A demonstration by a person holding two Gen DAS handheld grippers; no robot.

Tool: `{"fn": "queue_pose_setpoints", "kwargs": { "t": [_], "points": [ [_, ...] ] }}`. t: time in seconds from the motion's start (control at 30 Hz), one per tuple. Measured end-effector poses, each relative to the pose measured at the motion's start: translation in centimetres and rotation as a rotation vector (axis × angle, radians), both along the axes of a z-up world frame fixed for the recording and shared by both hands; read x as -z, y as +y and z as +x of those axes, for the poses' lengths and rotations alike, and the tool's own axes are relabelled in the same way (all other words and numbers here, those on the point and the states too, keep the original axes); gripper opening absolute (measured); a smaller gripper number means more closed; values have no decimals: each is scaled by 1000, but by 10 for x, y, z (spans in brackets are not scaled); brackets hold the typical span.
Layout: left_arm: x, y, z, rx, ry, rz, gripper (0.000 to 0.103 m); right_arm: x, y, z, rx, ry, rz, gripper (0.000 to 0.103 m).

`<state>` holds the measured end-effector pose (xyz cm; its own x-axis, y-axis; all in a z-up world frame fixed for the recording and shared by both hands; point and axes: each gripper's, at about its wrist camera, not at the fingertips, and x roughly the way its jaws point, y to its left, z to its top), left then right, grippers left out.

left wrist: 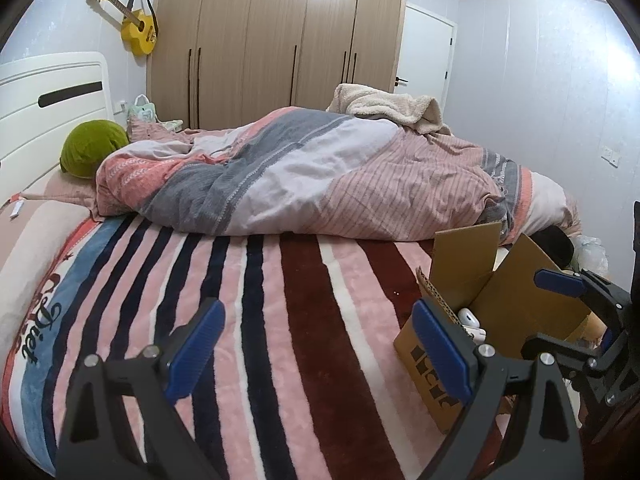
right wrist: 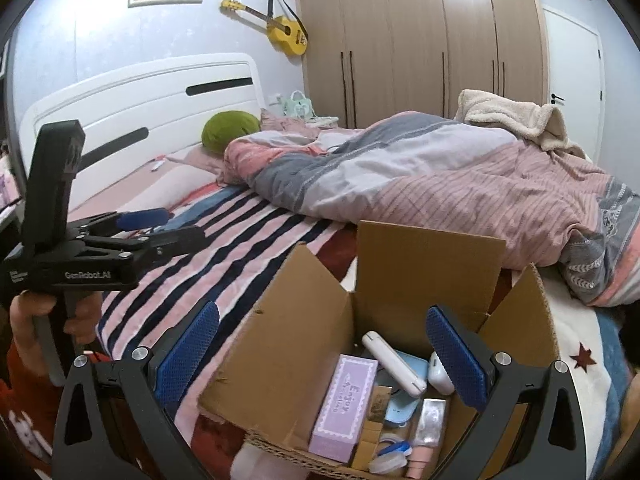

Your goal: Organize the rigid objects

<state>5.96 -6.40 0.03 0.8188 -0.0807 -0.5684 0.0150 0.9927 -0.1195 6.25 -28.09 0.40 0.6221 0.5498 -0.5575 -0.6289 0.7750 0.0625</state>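
Note:
An open cardboard box (right wrist: 288,336) sits on the striped blanket (left wrist: 280,300) at the near side of the bed. Inside lie a lilac carton (right wrist: 344,404), a white power bank (right wrist: 394,364), a white case (right wrist: 438,376), a light blue item (right wrist: 400,406) and a pink bottle (right wrist: 424,440). My right gripper (right wrist: 322,354) hangs open above the box, pads apart and touching nothing. My left gripper (left wrist: 320,344) is open over bare blanket to the left of the box (left wrist: 424,364), holding nothing. In the right wrist view the left gripper (right wrist: 168,226) shows from the side, held by a hand (right wrist: 36,312).
A rumpled quilt (left wrist: 320,176) fills the far half of the bed, with a cream blanket (left wrist: 392,108) on top and a green cushion (left wrist: 92,148) by the white headboard (left wrist: 52,100). Wardrobes (left wrist: 280,40), a door (left wrist: 424,52) and a yellow guitar (left wrist: 138,28) stand behind.

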Motion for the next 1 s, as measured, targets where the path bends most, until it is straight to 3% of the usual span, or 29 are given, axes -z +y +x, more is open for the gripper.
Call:
{"fn": "queue_pose_setpoints", "kwargs": {
  "t": [1.0],
  "points": [
    [-6,-6,-6,7,-13,-10,93,-3,-4,-5,29,16,26,103]
  ]
}}
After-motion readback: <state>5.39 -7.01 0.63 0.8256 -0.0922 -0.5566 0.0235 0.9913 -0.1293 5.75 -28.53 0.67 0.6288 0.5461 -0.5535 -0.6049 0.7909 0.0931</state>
